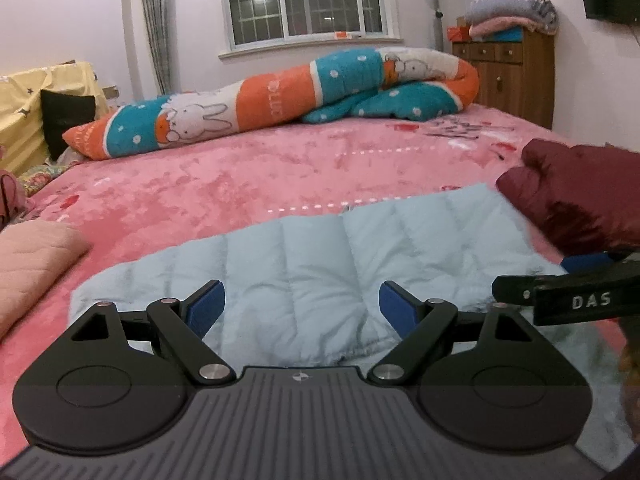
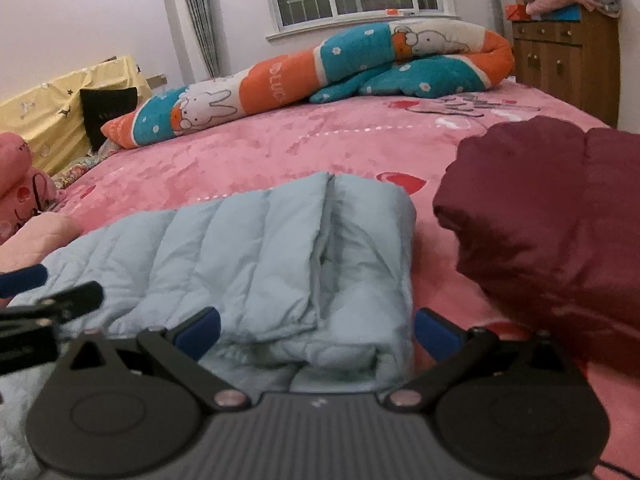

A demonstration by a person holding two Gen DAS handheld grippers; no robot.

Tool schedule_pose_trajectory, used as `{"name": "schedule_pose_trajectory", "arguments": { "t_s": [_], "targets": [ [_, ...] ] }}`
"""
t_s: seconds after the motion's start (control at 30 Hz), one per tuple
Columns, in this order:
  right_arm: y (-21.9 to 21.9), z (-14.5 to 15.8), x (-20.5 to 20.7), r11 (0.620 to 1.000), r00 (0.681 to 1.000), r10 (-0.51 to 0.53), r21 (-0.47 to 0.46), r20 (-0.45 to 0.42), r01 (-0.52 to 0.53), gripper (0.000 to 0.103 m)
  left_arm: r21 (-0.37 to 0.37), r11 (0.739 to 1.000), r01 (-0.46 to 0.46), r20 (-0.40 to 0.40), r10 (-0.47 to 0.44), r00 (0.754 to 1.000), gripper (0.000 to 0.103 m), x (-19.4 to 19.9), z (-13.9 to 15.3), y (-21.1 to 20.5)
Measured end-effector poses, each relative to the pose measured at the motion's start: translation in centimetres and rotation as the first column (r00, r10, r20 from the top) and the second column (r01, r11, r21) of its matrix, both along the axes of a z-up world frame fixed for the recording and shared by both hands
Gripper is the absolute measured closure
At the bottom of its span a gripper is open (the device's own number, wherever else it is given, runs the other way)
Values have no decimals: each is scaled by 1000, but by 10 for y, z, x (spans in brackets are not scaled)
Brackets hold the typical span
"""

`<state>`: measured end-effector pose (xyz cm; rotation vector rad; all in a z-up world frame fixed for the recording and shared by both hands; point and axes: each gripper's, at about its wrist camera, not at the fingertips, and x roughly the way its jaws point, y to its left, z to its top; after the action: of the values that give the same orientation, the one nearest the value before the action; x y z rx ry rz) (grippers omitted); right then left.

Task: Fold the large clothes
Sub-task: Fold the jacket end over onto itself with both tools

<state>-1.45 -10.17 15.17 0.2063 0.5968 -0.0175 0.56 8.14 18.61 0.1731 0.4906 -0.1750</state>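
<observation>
**A:** Pale blue quilted jacket (image 2: 256, 264): where does it lie, and what shape is it in?

**B:** It lies on a pink plush bed (image 1: 248, 176), near the front edge, already doubled into a rough rectangle. In the right wrist view a folded flap shows along its right side, with a seam running up the middle. A dark red padded garment (image 2: 552, 216) sits just beside it to the right, and a peach-coloured cloth (image 1: 32, 264) lies to the left.

**A:** And the claws?

**B:** Both are released, grasping nothing. The left claw (image 1: 302, 306) hangs over the jacket's near hem, jaws spread wide. The right claw (image 2: 318, 330) hangs over the near right corner, jaws likewise apart.

**A:** How would the jacket handle?

**B:** My guess is light, puffy and soft, with a smooth shell that may slip. It would likely spring back after pressing, so folds may not stay flat. Best to pinch through both layers at the near corners or hem, where the padding is thinner, rather than on a fat quilted channel.
</observation>
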Motion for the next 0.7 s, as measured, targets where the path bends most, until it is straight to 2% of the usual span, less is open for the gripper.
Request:
{"name": "schedule_pose_trajectory", "arguments": {
  "t_s": [0.27,0.47,0.7],
  "targets": [
    [14,12,-36,998,999,53,-46,4,-53,1,-20,1000,-15,28,15,1000,0,-59,21,28],
    [22,20,-59,995,997,79,-54,0,-78,1,-22,998,-62,23,63,998,0,-101,24,57],
    [23,28,-92,992,996,93,-80,-8,-93,1,-50,991,-125,-6,124,992,0,-132,28,92]
  ]
}}
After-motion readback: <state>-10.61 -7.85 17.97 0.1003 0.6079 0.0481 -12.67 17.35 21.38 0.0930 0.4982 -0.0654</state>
